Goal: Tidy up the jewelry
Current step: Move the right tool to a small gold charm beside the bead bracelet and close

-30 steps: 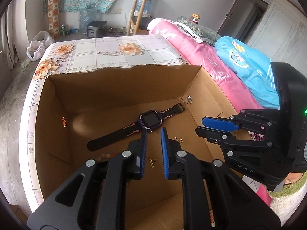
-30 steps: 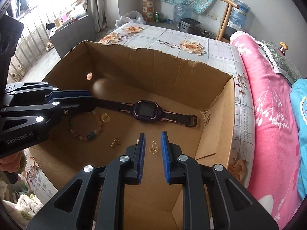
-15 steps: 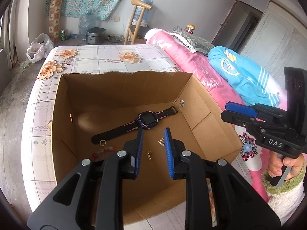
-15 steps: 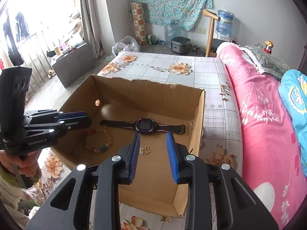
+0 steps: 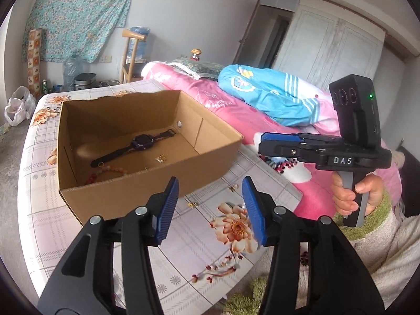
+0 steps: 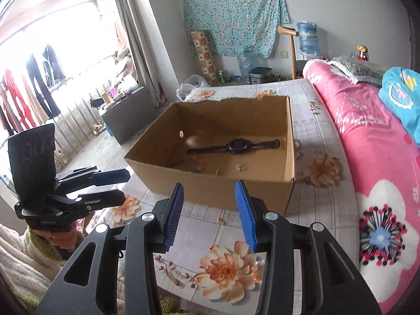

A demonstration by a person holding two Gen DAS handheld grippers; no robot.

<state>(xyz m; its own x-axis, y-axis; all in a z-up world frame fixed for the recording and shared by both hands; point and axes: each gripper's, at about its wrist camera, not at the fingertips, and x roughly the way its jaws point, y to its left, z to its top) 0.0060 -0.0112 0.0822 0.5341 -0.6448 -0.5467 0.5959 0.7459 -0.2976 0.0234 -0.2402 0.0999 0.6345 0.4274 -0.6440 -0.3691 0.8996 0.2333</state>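
Both grippers, left and right, hang empty over the flowered sheet, jaws opening with nothing between them, apparently readying for a small gold piece lying loose outside the cardboard box. Inside, gathered for tidying, lie a watch, a bead bracelet and gold earrings.

Black watch lies inside cardboard box.

Small gold pieces in the box too tiny to identify.
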